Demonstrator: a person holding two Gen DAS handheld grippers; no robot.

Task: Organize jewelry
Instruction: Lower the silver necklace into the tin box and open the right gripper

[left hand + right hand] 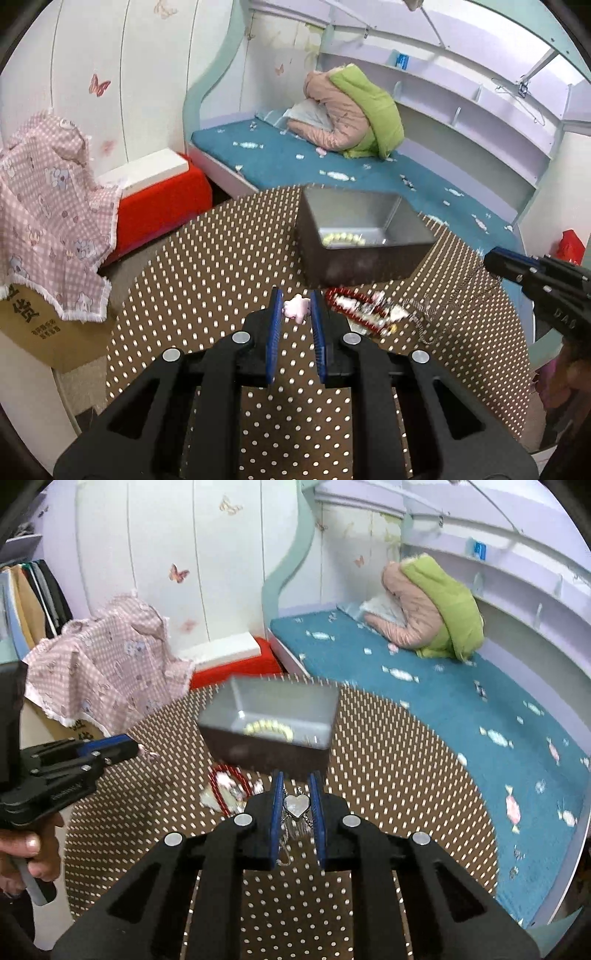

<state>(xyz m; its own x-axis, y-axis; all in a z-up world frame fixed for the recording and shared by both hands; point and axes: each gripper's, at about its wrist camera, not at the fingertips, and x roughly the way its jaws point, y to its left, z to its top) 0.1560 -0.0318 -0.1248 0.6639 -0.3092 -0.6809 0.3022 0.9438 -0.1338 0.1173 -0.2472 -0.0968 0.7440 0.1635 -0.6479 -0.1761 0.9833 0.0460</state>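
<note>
**Both tongs clenched on jewelry above the dotted bench**

In the left wrist view, the left tongs sit at lower centre, their blue pads closed on a small pale pink charm that shows between the tips. Its shape is lumpy and soft-edged, too small to tell more.

In the right wrist view, the right tongs at lower centre grip a heart pendant, white and pearly with a dark rim, its point facing the bottom of the frame. A thin silver chain hangs from it between the fingers toward the bottom of the frame; in the left wrist view the same chain trails from the tips of the right tongs at the right edge down and leftward to the heap.

The rest of the jewelry lies in a heap on the brown, white-dotted bench, just in front of the grey box: a red beaded bracelet with white and silvery pieces tangled across it, the heap's long axis running from centre toward lower right in the left view.

The grey box, open-topped and rectangular, stands at frame centre behind the heap. A strand of pale yellow-green beads lies on its floor, running left to right.
</note>
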